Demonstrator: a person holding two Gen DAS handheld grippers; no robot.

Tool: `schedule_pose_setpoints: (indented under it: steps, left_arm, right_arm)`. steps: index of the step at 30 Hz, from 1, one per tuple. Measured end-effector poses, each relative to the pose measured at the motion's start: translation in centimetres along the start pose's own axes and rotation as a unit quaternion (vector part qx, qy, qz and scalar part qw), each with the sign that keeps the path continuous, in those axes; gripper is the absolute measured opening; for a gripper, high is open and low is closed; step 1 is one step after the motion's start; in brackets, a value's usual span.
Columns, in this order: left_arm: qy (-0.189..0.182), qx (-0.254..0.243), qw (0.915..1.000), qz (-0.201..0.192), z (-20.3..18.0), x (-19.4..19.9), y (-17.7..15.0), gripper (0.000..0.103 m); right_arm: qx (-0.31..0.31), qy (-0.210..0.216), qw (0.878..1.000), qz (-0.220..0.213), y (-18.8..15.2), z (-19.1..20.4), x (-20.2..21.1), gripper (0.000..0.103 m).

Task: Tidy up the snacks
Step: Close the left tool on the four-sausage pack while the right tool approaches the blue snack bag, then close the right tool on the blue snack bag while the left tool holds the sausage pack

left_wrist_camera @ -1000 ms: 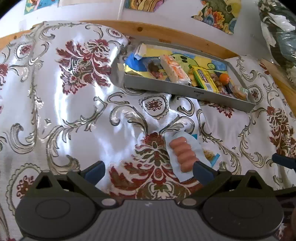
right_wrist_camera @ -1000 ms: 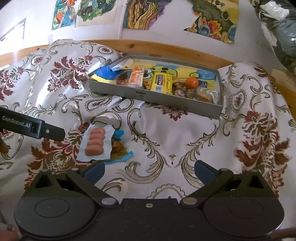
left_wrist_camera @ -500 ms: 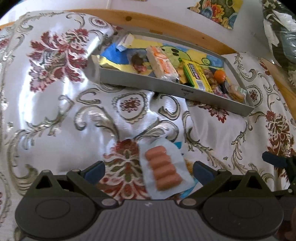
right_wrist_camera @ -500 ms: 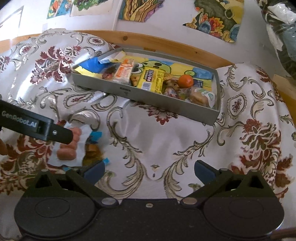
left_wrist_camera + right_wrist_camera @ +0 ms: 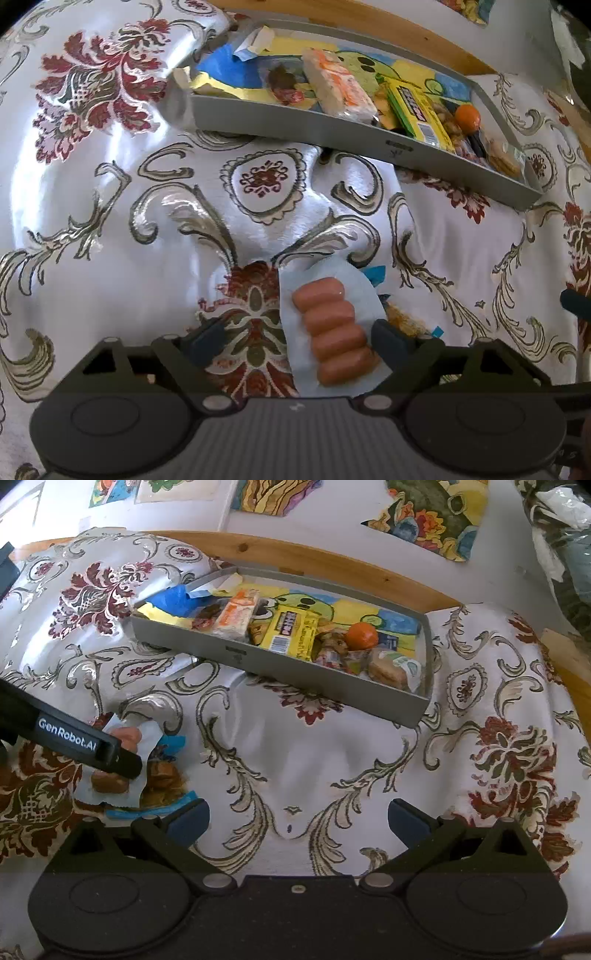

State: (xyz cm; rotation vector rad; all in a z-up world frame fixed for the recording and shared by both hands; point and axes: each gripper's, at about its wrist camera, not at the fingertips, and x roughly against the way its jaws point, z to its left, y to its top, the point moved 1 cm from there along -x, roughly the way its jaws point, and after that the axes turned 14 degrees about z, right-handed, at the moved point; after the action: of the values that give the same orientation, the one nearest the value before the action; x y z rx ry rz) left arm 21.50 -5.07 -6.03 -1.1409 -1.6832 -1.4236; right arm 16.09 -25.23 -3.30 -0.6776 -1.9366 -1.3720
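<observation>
A clear pack of four pink sausages (image 5: 334, 330) is seen lying on the patterned cloth (image 5: 110, 206), between the wide-spread fingers of the left gripper (image 5: 295, 338), unclamped. From the right wrist, a brown snack in a blue wrapper (image 5: 162, 779) is shown beside it, partly hidden elsewhere. The right gripper (image 5: 297, 816) is held wide, empty. The grey tray (image 5: 280, 668) of snacks stands beyond.

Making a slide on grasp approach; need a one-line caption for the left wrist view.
Open left gripper straddles a sausage pack on the patterned cloth, gray snack tray beyond.
</observation>
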Motion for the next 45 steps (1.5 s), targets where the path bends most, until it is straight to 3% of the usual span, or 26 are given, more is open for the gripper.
schedule_pose_setpoints:
  steps: [6,12,17,24,27,28,33,41,45]
  left_arm:
    - [-0.006,-0.002,1.0000,-0.002,1.1,0.6,-0.2,0.072]
    - [-0.010,-0.012,0.9999,-0.003,2.2,1.1,-0.7,0.061]
    - [-0.009,-0.015,0.9998,-0.002,3.5,1.6,-1.1,0.061]
    - [-0.017,-0.015,0.9997,0.002,4.5,1.8,-1.1,0.061]
    - [-0.032,-0.019,0.9993,0.001,4.6,1.9,-1.0,0.076]
    - [-0.037,-0.020,0.9991,-0.002,4.7,2.0,-1.0,0.082]
    - [-0.042,-0.043,0.9982,0.000,4.0,1.9,-0.7,0.085]
    - [-0.004,-0.088,0.9959,0.021,2.1,0.5,-0.2,0.085]
    - [0.019,-0.097,0.9949,0.024,1.6,0.0,-0.1,0.077]
  right_arm:
    - [0.005,0.009,1.000,-0.001,0.3,0.8,-0.1,0.102]
    - [0.023,0.047,0.999,-0.001,0.8,2.2,-0.6,0.102]
    - [0.050,0.087,0.995,0.003,1.5,3.8,-1.4,0.102]
    - [0.144,0.102,0.984,0.006,2.6,7.4,-3.3,0.099]
    - [0.166,0.103,0.981,0.003,3.1,8.0,-4.2,0.098]
    - [0.169,0.105,0.980,0.004,3.2,8.1,-4.5,0.097]
    - [0.165,0.142,0.976,0.008,3.3,7.5,-5.2,0.079]
    - [0.156,0.131,0.979,0.012,2.5,6.6,-4.5,0.075]
    - [0.142,0.134,0.980,0.023,2.2,5.7,-4.1,0.076]
